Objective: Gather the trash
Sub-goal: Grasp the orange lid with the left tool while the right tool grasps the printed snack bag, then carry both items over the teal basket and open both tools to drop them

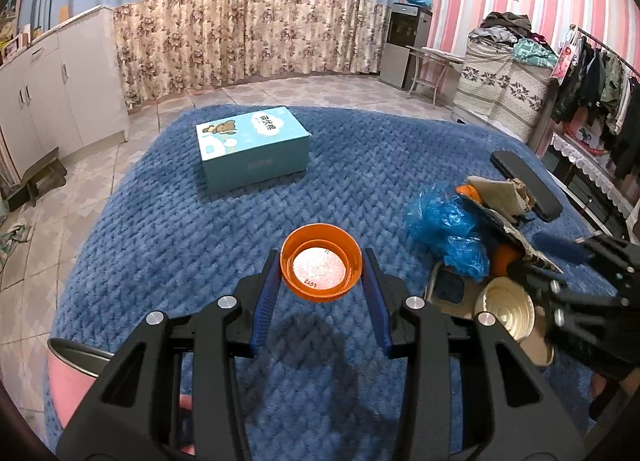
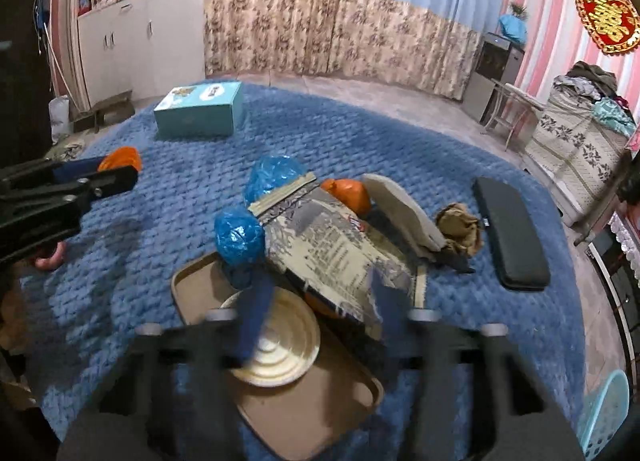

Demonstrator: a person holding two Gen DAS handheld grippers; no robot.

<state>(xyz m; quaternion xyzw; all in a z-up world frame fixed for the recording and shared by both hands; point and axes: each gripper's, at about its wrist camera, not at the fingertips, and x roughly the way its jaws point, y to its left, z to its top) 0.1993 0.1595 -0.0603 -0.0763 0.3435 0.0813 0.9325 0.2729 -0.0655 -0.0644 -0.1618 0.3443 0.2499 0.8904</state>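
Left tongs [image 1: 322, 275] clamped on an orange lid [image 1: 321, 267]; right tongs [image 2: 316, 301] apart, blurred, holding nothing, above the tin can [image 2: 276, 341]

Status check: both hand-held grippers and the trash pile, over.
Left hand-held gripper shut on orange cap. Right hand-held gripper open, empty, above tin can on tray. Blue bags and cardboard crowd the can.

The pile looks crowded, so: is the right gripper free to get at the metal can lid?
Probably yes: the right gripper hangs over the can lid, jaws apart and empty, with nothing covering it.
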